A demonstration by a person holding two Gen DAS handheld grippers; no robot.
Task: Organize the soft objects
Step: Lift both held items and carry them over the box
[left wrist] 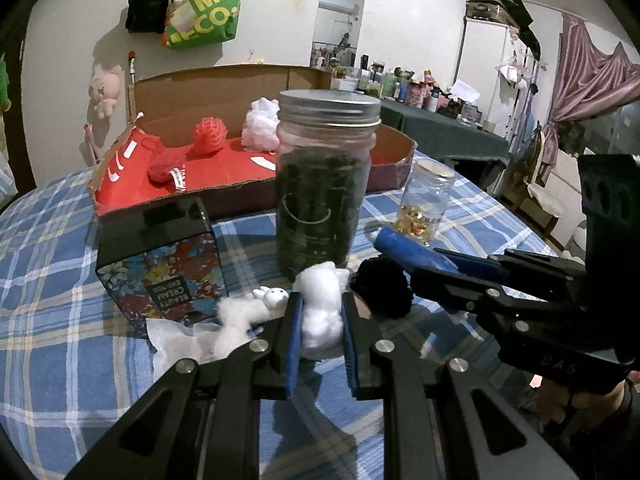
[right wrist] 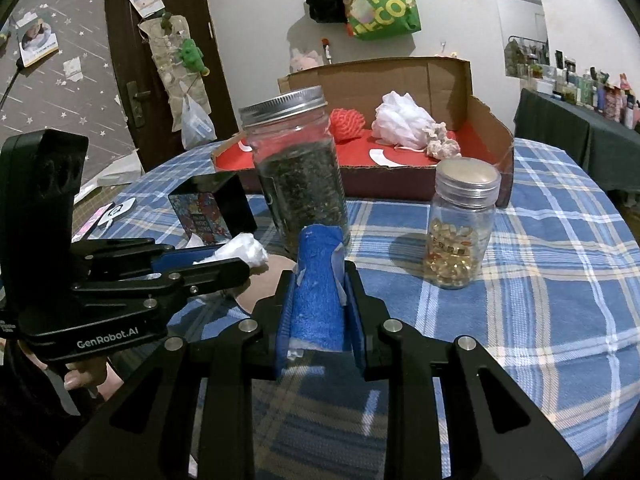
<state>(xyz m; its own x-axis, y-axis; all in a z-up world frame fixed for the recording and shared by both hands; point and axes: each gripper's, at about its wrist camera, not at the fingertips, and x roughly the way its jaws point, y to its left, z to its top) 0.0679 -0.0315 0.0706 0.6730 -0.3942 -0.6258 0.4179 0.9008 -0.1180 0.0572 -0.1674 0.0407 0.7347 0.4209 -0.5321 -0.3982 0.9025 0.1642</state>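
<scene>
Both grippers are loaded, and the move ahead turns on how the box point(right wrist: 472, 128) lies from them: straight ahead, beyond the tall jar point(right wrist: 300, 168), which stands directly between the held things and the box's red floor. The left gripper point(left wrist: 322, 312) is clamped narrow on a white cotton wad point(left wrist: 322, 316), which bulges above and ahead of the fingertips just in front of the jar's base. The right gripper point(right wrist: 318, 292) is pinched on a rolled blue towel point(right wrist: 316, 280); its long axis runs forward along the fingers, its free end nearly touching the jar. In the left view the right gripper comes in from the right with the towel pointing left, a black pompom point(left wrist: 384, 284) on the cloth just under it. More cotton point(left wrist: 236, 320) and a small white bunny point(left wrist: 274, 296) lie left of the left fingers, beside the floral carton point(left wrist: 164, 276). Soft things already in the box are the red ball point(right wrist: 348, 120), white puff point(right wrist: 404, 120) and a pale scrunchie point(right wrist: 442, 144). The small jar point(right wrist: 464, 224) stands to the right, near the box's front wall. Judging by this, either arm must lift over or swing round the tall jar; the right one seems to have the freer path, between the two jars.
</scene>
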